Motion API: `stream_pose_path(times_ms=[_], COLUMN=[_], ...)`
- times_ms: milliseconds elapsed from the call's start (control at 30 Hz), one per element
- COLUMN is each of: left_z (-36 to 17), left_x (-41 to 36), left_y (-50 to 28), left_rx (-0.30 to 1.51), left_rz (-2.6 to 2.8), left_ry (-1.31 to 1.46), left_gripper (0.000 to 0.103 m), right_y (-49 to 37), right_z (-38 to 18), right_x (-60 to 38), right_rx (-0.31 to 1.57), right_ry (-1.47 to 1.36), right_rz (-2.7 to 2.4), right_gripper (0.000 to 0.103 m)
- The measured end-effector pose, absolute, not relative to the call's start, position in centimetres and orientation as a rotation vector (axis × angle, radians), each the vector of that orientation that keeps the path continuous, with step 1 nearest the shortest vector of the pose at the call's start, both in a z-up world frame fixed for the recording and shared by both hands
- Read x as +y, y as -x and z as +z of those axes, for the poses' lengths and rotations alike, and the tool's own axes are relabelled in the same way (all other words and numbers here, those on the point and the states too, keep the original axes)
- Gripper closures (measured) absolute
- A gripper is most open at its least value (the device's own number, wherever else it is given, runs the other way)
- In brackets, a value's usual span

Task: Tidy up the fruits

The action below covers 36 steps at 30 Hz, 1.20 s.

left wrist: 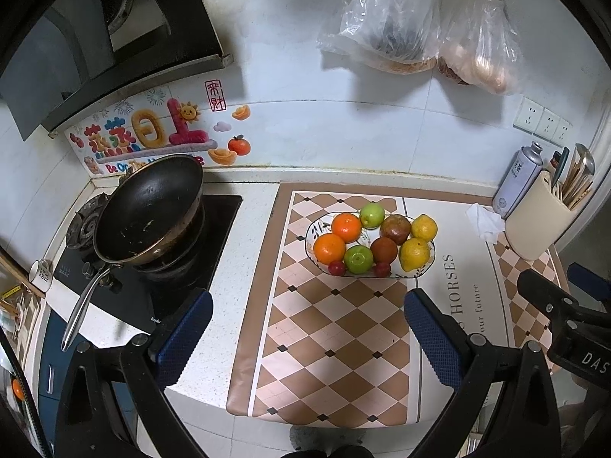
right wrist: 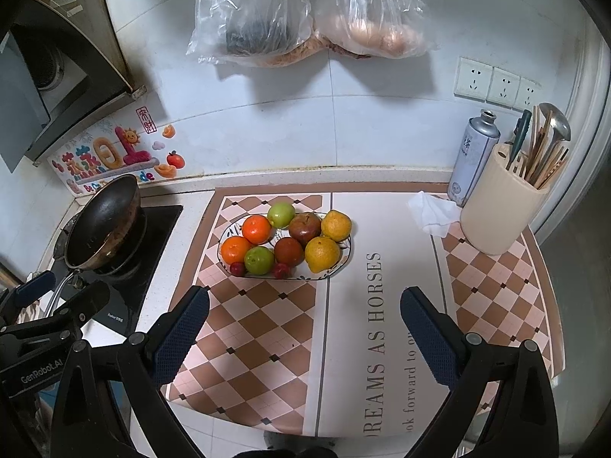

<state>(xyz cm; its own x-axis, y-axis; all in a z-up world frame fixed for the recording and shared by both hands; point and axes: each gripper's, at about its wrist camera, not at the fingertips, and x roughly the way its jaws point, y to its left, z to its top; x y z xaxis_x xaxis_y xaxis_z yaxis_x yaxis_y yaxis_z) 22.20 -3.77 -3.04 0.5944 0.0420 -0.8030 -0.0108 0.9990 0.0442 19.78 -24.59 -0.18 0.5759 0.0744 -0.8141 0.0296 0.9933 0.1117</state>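
A white patterned fruit plate (left wrist: 315, 231) (right wrist: 343, 257) sits on a checkered mat on the counter. It holds two oranges (left wrist: 329, 248) (right wrist: 236, 249), two green apples (left wrist: 358, 258) (right wrist: 259, 260), two dark red apples (left wrist: 383, 250) (right wrist: 288, 251), two yellow lemons (left wrist: 414, 253) (right wrist: 321, 254) and two small red fruits (left wrist: 337, 268) (right wrist: 237, 268). My left gripper (left wrist: 307, 305) is open and empty, above the mat in front of the plate. My right gripper (right wrist: 303, 303) is open and empty, in front and to the right of the plate. Each gripper's body shows in the other's view.
A black wok (left wrist: 147, 212) (right wrist: 105, 223) stands on the gas stove at left. A cream utensil holder (left wrist: 538, 223) (right wrist: 502, 212), a spray can (right wrist: 471, 156) and a crumpled tissue (right wrist: 433, 212) stand at right. Plastic bags (right wrist: 305, 11) hang on the tiled wall.
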Motion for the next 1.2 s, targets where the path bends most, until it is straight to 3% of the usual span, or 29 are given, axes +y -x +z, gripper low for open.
stream_pose_path(times_ms=[1200], left_z=[-2.3], left_x=[-5.0], left_y=[-21.0], left_rx=[0.918], left_rz=[0.016], left_ry=[-0.035], left_gripper=[0.0], right_y=[-18.1], right_z=[0.4], right_x=[-25.6], right_rx=[0.957], right_ry=[-0.109], right_rz=[0.028], right_gripper=[0.001])
